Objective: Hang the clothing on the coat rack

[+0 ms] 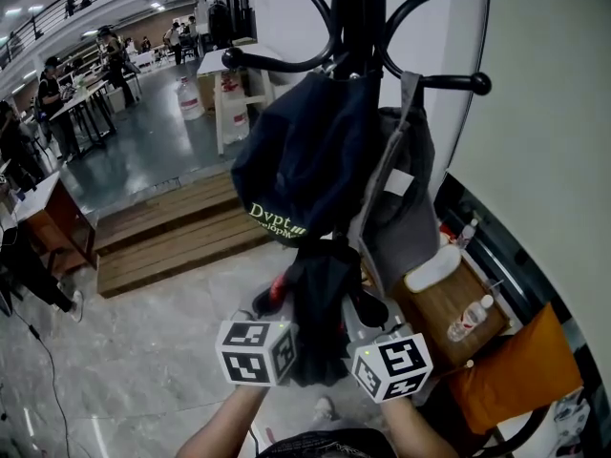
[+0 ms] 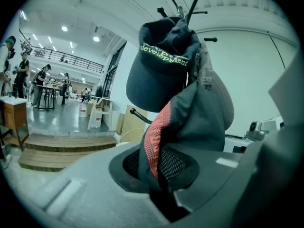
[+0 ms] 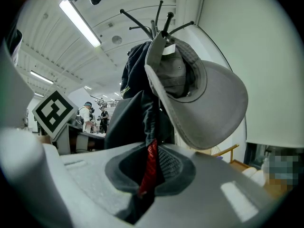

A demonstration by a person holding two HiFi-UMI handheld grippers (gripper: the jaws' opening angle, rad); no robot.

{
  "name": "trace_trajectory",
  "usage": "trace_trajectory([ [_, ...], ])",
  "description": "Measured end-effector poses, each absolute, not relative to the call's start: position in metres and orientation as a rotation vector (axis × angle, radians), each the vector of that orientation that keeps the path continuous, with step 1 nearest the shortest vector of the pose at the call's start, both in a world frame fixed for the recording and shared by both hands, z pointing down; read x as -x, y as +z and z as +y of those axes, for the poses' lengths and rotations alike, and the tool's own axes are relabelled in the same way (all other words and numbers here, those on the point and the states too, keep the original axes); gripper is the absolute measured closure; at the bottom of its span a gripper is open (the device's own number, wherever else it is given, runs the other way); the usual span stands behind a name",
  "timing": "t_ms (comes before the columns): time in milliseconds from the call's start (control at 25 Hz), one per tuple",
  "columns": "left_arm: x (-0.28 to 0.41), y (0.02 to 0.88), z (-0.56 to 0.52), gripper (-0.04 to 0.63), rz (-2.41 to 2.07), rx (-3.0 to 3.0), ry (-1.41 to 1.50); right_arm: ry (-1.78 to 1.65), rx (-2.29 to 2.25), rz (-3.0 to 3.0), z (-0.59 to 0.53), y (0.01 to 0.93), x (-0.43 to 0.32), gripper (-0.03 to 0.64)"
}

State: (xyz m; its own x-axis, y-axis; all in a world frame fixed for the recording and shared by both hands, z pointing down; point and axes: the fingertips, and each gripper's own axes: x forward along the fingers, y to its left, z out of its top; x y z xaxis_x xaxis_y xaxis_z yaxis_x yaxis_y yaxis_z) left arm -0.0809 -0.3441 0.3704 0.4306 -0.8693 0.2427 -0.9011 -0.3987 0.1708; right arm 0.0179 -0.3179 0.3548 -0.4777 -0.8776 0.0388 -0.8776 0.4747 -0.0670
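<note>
Two grippers are closed on one dark garment [image 1: 320, 303], directly under the coat rack [image 1: 358, 12].
Left gripper [image 2: 159, 184] has its jaws pressed together on a fold of the garment, where the red mesh lining [image 2: 154, 137] shows. The right gripper [image 3: 145, 184] pinches the same cloth, also at a red strip, with only the fabric between its jaws. Both grippers stand side by side, close to each other. The garment's long axis runs up and down: the lower end is in the jaws, and the upper end rises toward the pole of the rack, beneath a dark cap [image 1: 301, 156] and beside a grey hat [image 1: 401, 194] that hang there. I cannot tell whether the garment is on a hook.
</note>
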Motion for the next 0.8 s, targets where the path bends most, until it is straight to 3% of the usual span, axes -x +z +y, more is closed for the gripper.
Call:
trace_trajectory([
  [800, 0.067, 0.379, -0.354, 0.563, -1.497, -2.416, 0.152, -0.129, 1.596, 2.721, -0.329, 0.365, -0.018, 0.592],
])
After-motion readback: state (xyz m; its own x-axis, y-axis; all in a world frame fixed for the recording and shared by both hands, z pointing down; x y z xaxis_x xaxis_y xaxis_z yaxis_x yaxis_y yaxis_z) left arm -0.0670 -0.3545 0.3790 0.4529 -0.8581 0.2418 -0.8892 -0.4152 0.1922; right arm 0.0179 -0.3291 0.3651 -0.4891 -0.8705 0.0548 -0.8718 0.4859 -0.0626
